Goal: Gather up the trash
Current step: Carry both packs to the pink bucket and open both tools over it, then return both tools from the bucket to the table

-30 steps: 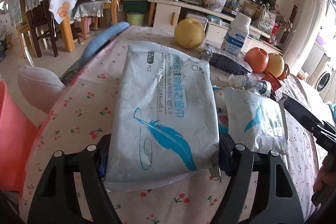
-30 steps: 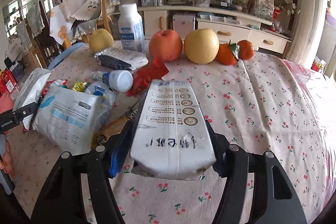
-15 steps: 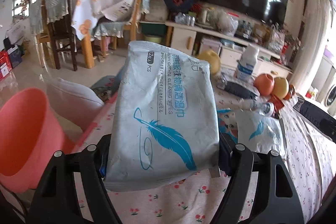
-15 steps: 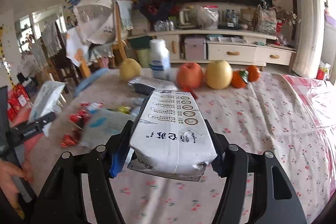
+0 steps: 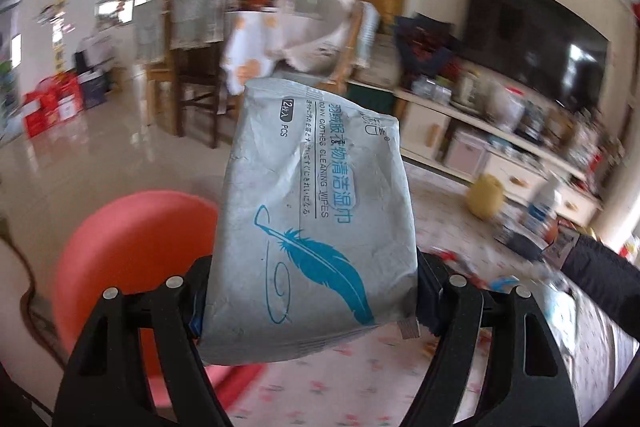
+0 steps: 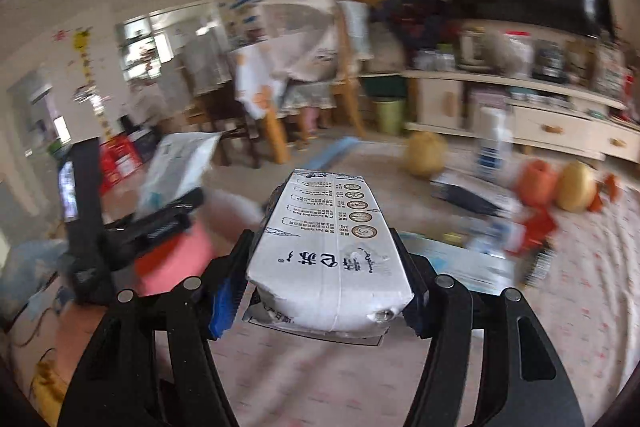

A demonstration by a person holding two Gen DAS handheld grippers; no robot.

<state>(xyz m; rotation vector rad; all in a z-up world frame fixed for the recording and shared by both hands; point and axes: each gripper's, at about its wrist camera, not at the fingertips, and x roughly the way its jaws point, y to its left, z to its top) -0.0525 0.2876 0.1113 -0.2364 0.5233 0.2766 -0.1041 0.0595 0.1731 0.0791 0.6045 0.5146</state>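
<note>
While the left gripper (image 5: pixel 312 307) has its fingers (image 5: pixel 430 301) clamped on the flanks of a pale wet-wipe pack (image 5: pixel 316 227) with a blue feather print, the right gripper (image 6: pixel 320 291) has its own fingers (image 6: pixel 226 297) pinched on a white tissue pack (image 6: pixel 332 259), printed side up. Both packs are in the air, clear of the cherry-print counter (image 6: pixel 580 307). Beyond the wipe pack sits a pink bin (image 5: pixel 132 251) (its rim half hidden by the pack), beside the counter's edge. More wrappers, a bottle and fruit lie further along the counter, blurred. I take this as the carrying step. Next, each pack needs to be brought above the bin's mouth before the fingers let go, left one likely first.
</note>
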